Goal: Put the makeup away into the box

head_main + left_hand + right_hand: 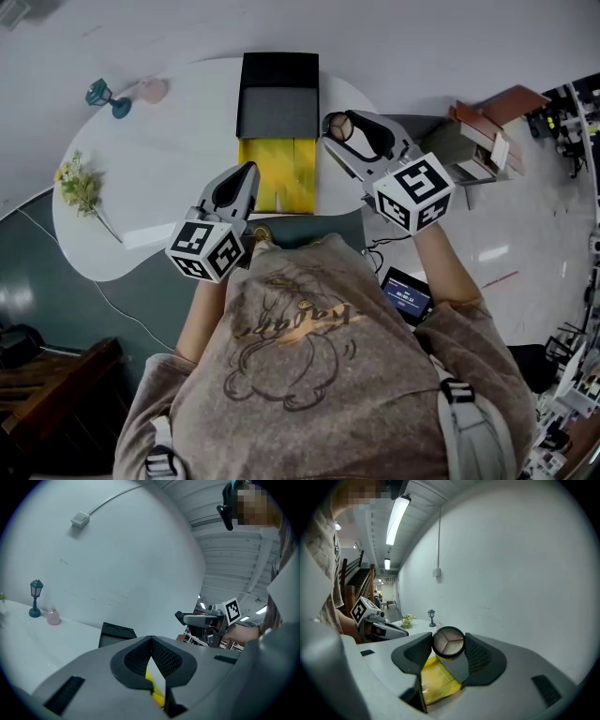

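Note:
An open box lies on the white table [169, 150], its black lid [277, 94] folded back beyond the yellow-lined tray [278, 178]. My right gripper [339, 131] hovers just right of the lid, shut on a round makeup compact [343, 124]. The right gripper view shows the compact [448, 642], with three pale powder segments, pinched between the pads above the yellow tray [436, 679]. My left gripper [247, 171] hangs at the tray's left edge, jaws together with nothing in them. From the left gripper view the lid [117, 632] stands ahead of the left gripper [151, 641].
A small teal lamp [103, 95] and a pink bottle [152, 89] stand at the table's far left. A flower sprig [80, 186] lies on the left side, with a white card [150, 234] near the front edge. Stacked books [487, 131] sit to the right, off the table.

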Tool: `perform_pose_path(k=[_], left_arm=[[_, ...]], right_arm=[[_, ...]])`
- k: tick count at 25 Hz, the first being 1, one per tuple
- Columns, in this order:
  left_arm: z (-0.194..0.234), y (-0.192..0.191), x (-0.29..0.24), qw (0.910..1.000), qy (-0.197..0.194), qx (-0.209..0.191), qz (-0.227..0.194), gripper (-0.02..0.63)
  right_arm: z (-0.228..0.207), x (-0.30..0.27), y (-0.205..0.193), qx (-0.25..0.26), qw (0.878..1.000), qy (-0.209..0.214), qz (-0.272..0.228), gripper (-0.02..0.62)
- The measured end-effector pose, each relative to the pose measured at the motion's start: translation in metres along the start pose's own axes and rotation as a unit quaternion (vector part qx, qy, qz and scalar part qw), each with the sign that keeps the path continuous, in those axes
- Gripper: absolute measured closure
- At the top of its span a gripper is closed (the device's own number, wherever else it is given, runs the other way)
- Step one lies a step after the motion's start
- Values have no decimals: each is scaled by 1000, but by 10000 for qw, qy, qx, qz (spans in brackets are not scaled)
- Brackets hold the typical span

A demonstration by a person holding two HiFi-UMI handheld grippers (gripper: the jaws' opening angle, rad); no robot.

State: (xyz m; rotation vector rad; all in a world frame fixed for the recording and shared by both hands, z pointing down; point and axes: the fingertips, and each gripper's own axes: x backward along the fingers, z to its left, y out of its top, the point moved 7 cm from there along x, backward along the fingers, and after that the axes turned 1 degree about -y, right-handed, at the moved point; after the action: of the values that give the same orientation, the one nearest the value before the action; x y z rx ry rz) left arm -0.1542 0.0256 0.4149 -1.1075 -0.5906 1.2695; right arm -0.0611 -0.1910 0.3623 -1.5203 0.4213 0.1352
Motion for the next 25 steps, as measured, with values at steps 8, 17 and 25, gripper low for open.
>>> perform_pose_path(k=[8,17,25], left_arm=[[6,1,16,9997,244,42,-82,588],[13,-1,32,9985,530,113,-117,588],[16,-3,42,9971,736,144,-135,588]], right_arm=[[13,-27,4,140,9992,378,53,367],[29,-58,10,278,9964,796,56,367],[34,-95,-19,288,9934,1004,466,367]])
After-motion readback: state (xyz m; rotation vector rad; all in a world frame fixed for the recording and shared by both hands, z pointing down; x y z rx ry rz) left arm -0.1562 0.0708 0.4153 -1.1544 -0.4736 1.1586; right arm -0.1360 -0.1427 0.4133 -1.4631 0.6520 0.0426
